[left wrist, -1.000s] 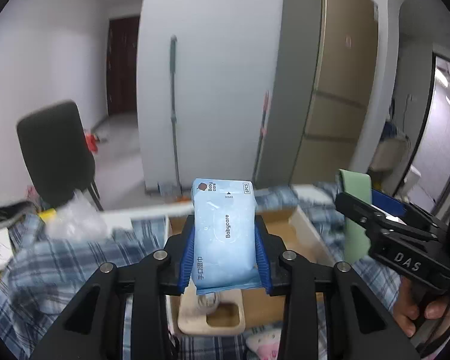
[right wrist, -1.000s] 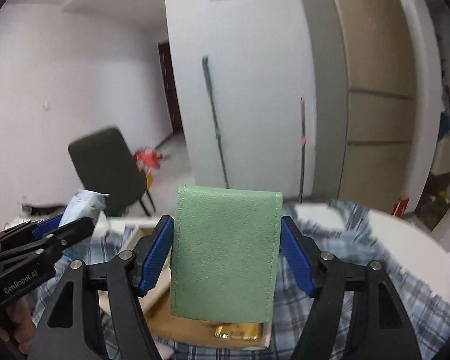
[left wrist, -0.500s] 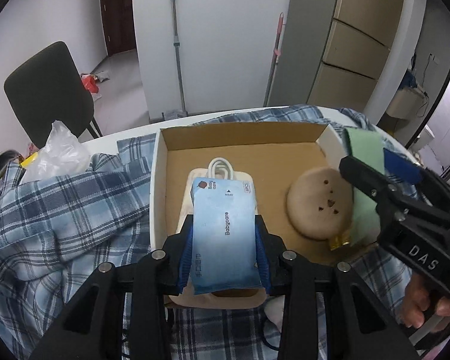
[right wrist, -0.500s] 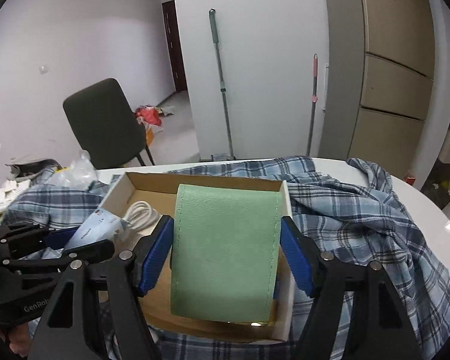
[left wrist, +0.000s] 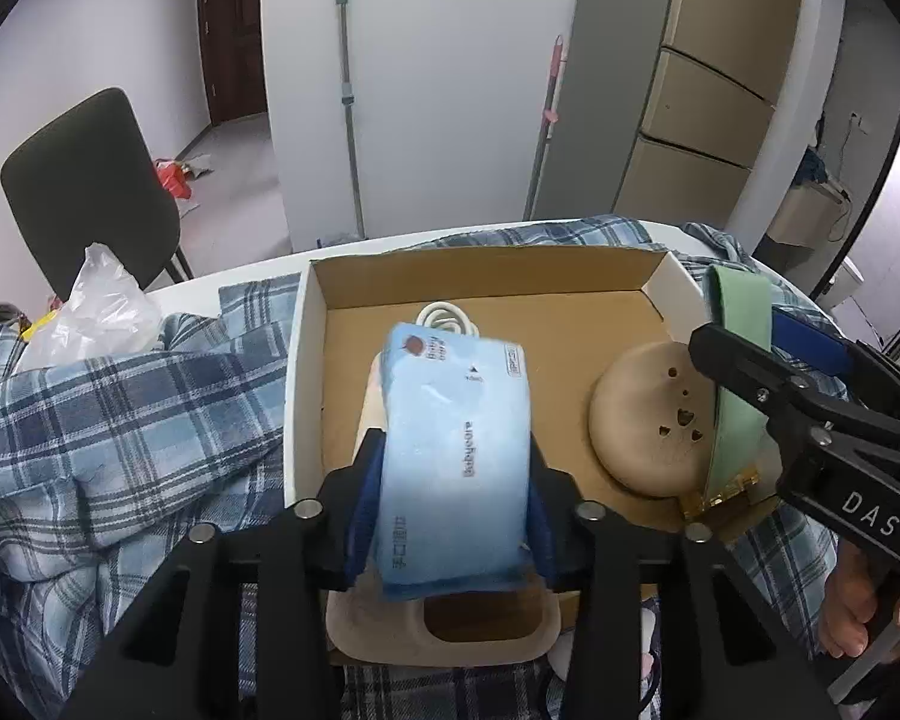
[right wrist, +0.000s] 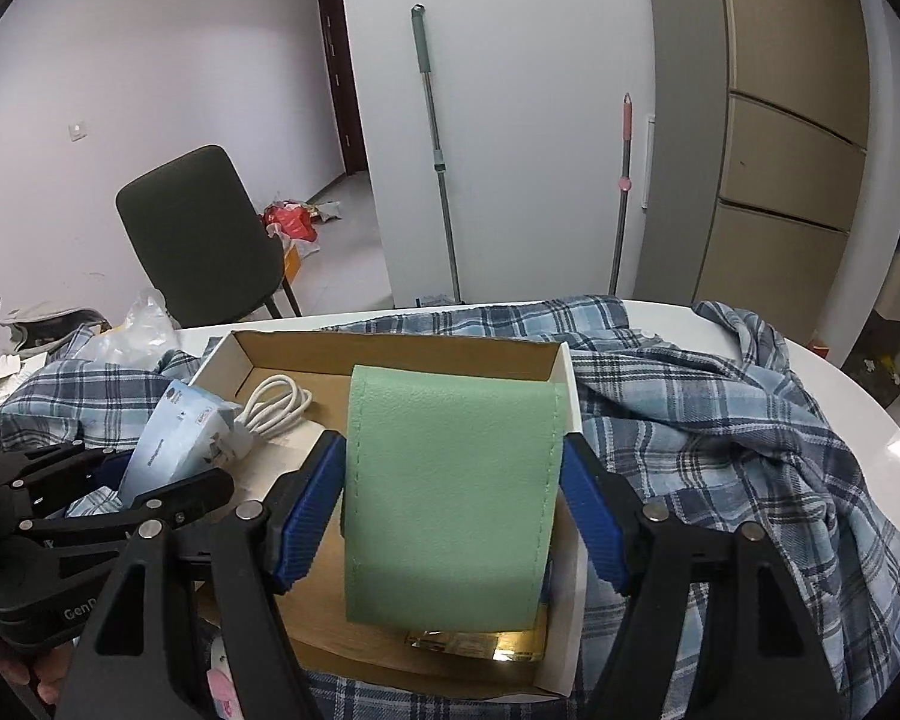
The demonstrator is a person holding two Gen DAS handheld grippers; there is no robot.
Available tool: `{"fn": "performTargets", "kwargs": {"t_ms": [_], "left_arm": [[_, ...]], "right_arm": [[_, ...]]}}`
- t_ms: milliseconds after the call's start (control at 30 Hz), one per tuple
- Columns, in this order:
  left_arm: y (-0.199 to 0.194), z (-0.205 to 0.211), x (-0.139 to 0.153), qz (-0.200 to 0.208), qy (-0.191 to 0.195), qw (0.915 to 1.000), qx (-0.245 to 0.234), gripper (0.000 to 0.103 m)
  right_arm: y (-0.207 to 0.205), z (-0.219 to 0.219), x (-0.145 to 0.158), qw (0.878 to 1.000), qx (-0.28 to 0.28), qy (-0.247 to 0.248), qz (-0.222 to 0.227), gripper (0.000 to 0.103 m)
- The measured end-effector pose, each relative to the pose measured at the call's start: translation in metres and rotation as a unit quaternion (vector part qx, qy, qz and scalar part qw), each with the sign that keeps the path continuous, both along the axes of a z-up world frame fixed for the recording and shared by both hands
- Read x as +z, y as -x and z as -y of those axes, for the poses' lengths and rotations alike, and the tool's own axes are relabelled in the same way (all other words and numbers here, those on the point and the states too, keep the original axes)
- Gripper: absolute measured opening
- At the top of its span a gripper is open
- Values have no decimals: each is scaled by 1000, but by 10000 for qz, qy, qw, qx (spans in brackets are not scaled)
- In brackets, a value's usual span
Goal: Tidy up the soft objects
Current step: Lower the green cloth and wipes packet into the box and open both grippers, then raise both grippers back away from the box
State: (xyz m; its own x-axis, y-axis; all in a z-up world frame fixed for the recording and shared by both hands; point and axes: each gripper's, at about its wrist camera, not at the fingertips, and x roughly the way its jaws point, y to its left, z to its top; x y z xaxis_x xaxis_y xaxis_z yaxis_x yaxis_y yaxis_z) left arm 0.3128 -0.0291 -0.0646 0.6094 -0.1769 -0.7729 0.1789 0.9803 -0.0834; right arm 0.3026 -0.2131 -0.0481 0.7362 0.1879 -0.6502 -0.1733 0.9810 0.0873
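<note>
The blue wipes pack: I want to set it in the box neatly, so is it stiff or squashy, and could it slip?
The blue wipes pack probably gives under pressure: its film wrapper looks wrinkled and bulges between the left gripper pads. The glossy film may be somewhat slippery. The jaws have just been opening with the pack between them, so it may slide onto the wooden board in the cardboard box.

Black fingers (left wrist: 360, 504); blue pads (right wrist: 306, 510)
</note>
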Motion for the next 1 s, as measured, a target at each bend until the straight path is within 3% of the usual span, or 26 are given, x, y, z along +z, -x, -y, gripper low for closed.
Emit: {"fn": "performTargets", "kwargs": {"t_ms": [67, 100, 267, 467, 700, 867, 1000], "left_arm": [[3, 4, 3, 122, -127, 9998, -33, 63], [6, 5, 5, 223, -130, 9997, -49, 65], [14, 3, 25, 558, 36, 9984, -3, 65], [31, -8, 62, 1171, 272, 9927, 105, 65], [76, -18, 134, 2183, 459, 9746, 186, 65], [116, -30, 178, 2710, 512, 9609, 265, 65], [149, -41, 194, 2955, 457, 9538, 293, 65]], "right_arm": [[0, -1, 0, 10000, 28, -2, -7, 77], [1, -1, -1, 10000, 23, 4, -5, 83], [4, 2, 6, 9999, -66, 9, 131, 85], [6, 19, 22, 9989, -268, -315, 242, 85], [32, 31, 75, 9939, -361, -803, 666, 85], [68, 13, 114, 9899, -367, -430, 1298, 85], [100, 0, 133, 9861, -210, -309, 1618, 85]]}}
